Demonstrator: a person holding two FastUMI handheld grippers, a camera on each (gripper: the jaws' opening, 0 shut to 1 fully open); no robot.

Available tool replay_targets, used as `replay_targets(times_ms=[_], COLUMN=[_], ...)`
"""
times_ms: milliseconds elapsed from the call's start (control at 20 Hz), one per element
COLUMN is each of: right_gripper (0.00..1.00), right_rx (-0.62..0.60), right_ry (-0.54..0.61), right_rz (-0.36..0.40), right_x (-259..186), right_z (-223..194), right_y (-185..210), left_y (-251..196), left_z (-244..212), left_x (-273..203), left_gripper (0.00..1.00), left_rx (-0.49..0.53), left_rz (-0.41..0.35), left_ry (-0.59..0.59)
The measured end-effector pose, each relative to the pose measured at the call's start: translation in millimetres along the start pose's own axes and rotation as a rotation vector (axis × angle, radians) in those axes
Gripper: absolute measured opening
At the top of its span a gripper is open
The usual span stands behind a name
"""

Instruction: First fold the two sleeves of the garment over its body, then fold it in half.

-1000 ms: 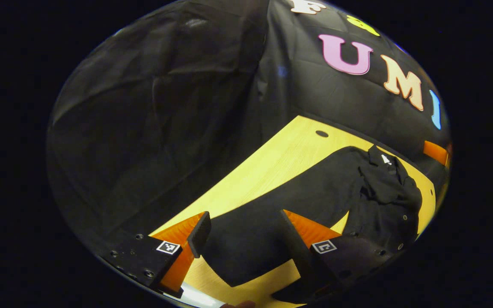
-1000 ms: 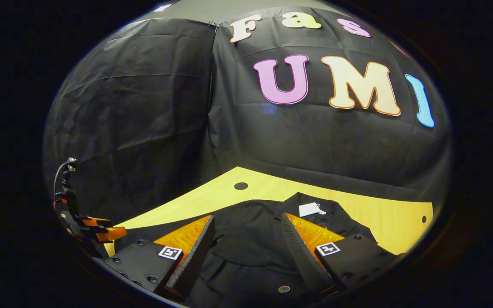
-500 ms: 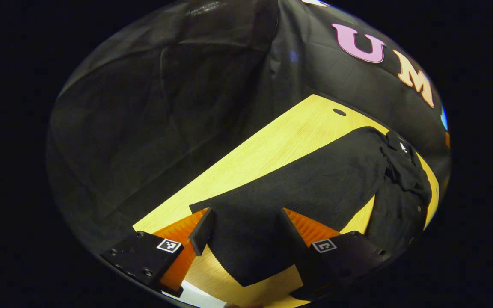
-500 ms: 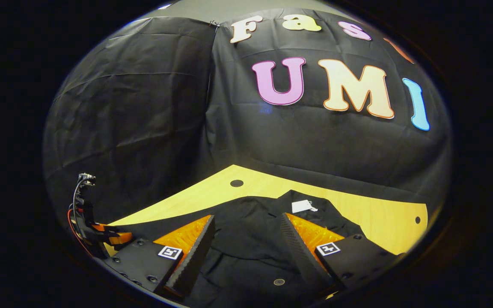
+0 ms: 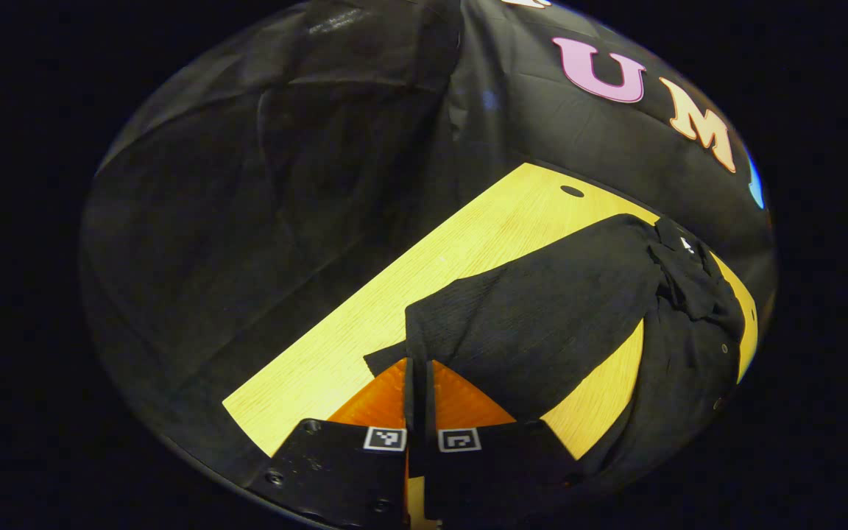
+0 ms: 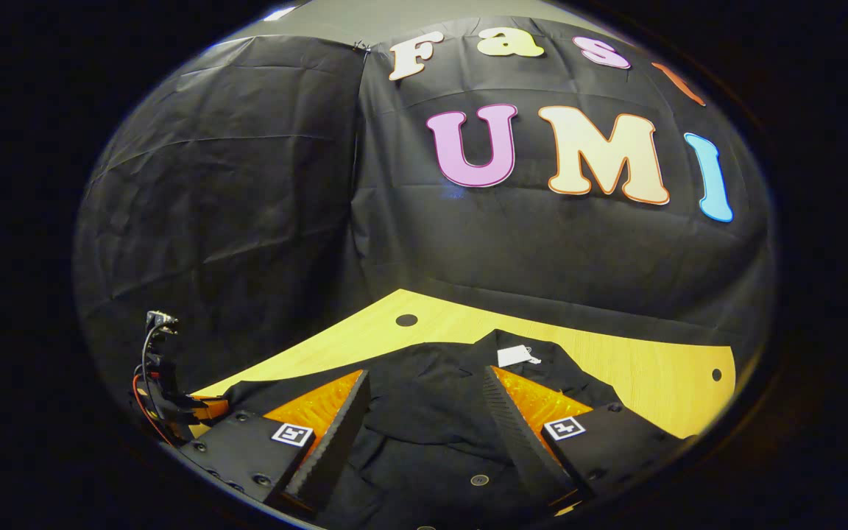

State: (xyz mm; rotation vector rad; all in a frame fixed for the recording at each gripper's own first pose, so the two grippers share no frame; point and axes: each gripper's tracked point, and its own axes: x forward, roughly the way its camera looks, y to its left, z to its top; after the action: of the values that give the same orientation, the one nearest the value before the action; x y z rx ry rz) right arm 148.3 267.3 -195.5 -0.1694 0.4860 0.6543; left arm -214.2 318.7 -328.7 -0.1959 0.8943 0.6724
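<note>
One black garment [image 5: 674,346] lies spread on the yellow wooden table [image 5: 468,243]. Its long sleeve [image 5: 534,331] runs from the shoulder toward the left gripper [image 5: 418,383], whose fingers are pinched together on the cuff end. The right gripper [image 6: 424,419] hangs over the garment's body, jaws wide apart, nothing between them. Beyond it a white tag [image 6: 516,356] sits at the collar. Two round holes [image 6: 406,320] mark the table.
</note>
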Motion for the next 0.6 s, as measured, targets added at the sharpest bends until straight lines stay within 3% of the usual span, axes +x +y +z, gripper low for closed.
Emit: replay_targets(times_ms=[50,150,300,350,600], right_gripper=[0.94,0.98,0.93,1.0,0.94], right_rx=[-0.004,-0.005,0.009,0.012,0.037], right_ry=[0.002,0.0,-0.002,-0.001,-0.011], right_rz=[0.002,0.003,0.003,0.0,-0.031], right_x=[-2,-8,-16,-18,-39], right_z=[-2,-5,-9,-10,-14], right_y=[0,0,-3,-5,-24], left_y=[-1,0,-9,-16,-73], left_z=[3,11,38,53,118], left_x=[1,1,-5,-8,-27], left_gripper=[0.0,0.0,0.0,0.0,0.0], left_rx=[0.0,-0.013,0.02,0.04,0.107], left_rz=[-0.009,-0.017,-0.04,-0.048,-0.151], left_ry=[0.005,0.006,-0.05,-0.08,-0.216])
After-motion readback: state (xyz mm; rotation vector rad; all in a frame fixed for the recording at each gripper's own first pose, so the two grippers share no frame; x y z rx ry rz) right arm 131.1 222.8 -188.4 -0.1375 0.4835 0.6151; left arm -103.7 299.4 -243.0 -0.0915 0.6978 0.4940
